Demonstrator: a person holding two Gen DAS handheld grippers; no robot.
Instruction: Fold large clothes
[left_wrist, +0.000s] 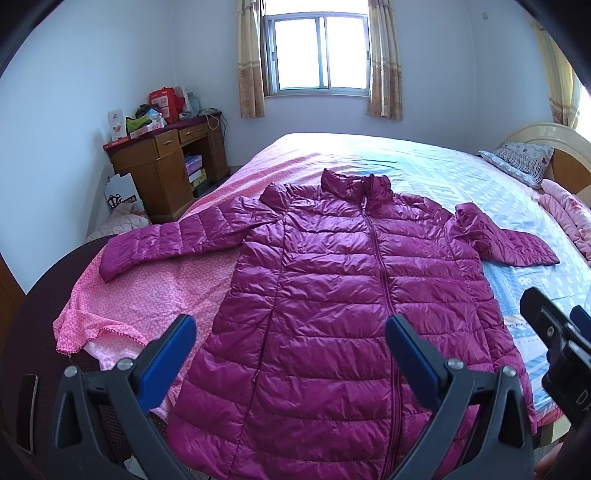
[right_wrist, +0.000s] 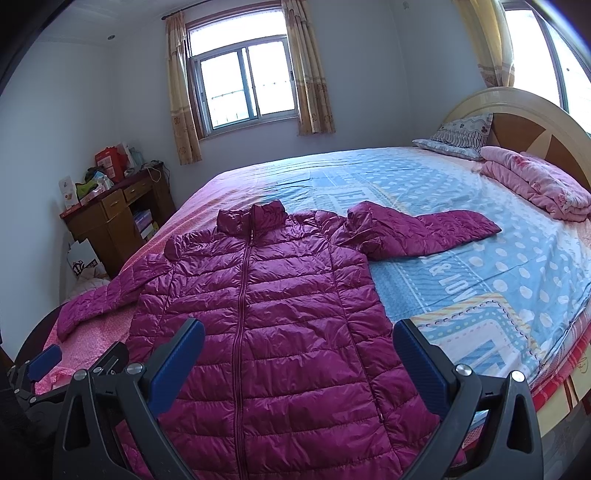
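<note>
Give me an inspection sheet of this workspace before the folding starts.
Surface: bed with a blue dotted sheet and a pink cover on its left side.
Job's things: magenta puffer jacket lies flat, zipped, collar toward the window, both sleeves spread outward.
Clutter: folded pink blanket and pillow by the headboard.
Grippers: left gripper open, above the jacket's hem; right gripper open, also above the hem; neither holds anything.
Cables: a cord hangs at the wooden desk.
Surroundings: curtained window; boxes and bags on the desk.
</note>
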